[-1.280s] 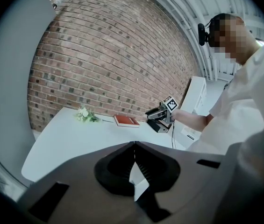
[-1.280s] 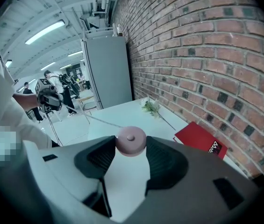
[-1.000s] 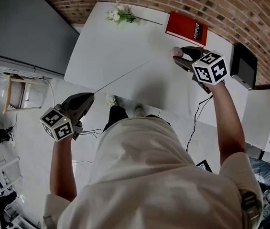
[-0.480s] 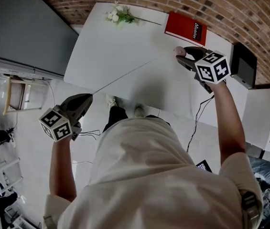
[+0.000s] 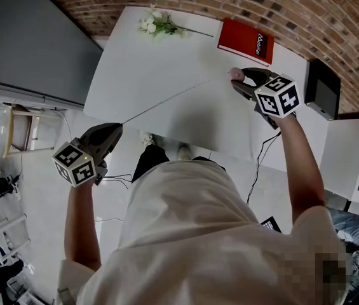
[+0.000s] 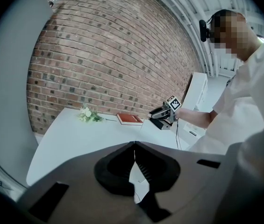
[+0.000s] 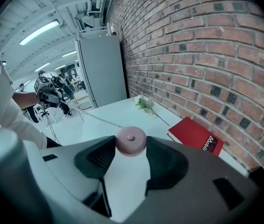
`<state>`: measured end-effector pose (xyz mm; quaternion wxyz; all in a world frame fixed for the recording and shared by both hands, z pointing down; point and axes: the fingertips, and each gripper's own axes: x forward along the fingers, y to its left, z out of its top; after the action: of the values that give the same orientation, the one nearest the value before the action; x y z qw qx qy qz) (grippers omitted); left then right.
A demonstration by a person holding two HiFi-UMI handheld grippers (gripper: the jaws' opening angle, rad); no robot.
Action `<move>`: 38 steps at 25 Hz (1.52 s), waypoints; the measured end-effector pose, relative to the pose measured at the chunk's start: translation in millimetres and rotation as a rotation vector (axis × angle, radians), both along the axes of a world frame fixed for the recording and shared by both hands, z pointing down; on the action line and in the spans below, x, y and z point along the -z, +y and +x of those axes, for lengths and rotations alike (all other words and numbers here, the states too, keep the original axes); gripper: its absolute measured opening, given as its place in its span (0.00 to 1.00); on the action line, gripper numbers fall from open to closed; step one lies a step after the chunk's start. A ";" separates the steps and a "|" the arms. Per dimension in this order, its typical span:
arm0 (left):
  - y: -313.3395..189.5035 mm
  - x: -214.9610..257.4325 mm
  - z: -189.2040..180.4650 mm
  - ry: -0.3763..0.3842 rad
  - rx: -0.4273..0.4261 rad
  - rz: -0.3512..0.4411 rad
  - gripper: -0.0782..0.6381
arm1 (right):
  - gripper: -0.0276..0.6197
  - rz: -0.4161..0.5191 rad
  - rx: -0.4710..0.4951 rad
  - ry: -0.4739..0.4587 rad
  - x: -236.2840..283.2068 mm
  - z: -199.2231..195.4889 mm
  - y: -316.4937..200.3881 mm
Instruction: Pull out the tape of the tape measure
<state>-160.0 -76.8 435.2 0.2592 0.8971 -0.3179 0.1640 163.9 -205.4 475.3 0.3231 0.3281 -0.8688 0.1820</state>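
- Looking down in the head view, the left gripper [image 5: 117, 129] hangs just off the table's [image 5: 147, 62] near left corner. The right gripper [image 5: 237, 79] sits over the right end, close to the red book [image 5: 245, 40] at the far edge. It carries the pink tape measure [image 5: 236, 74]. The tape [image 5: 173, 98] stretches as a thin line across the table between the two grippers. Flowers [image 5: 157, 23] lie by the far edge.
- In the left gripper view, the jaws are pressed together on the tape's end, with only a sliver of it caught between them.
- In the right gripper view, the jaws clamp the round case from both sides, and the tape leads away over the table toward the other gripper.
- The risk, as I judge it, is the thin pinch. If the end slips out, the spring would likely whip the tape back across the table. A pull off to one side could also twist the smooth round case out of its clamp.
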 end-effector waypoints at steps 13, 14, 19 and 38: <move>-52.2 -33.3 -22.7 -0.083 -0.027 -0.008 0.11 | 0.37 -0.033 -0.063 0.009 -32.7 -14.6 -30.2; -57.4 -37.2 -24.8 -0.092 -0.029 -0.009 0.11 | 0.37 -0.038 -0.069 0.009 -36.2 -15.9 -32.6; -85.4 -61.1 -32.6 -0.127 -0.054 -0.017 0.11 | 0.37 -0.049 -0.101 0.029 -56.8 -18.7 -45.0; -198.8 -143.8 -16.0 -0.215 -0.190 -0.054 0.11 | 0.37 -0.123 -0.353 0.074 -142.7 6.8 -59.9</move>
<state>-176.0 -275.5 579.0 0.2309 0.8931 -0.2530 0.2916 170.7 -265.3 617.9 0.3372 0.4614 -0.7728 0.2763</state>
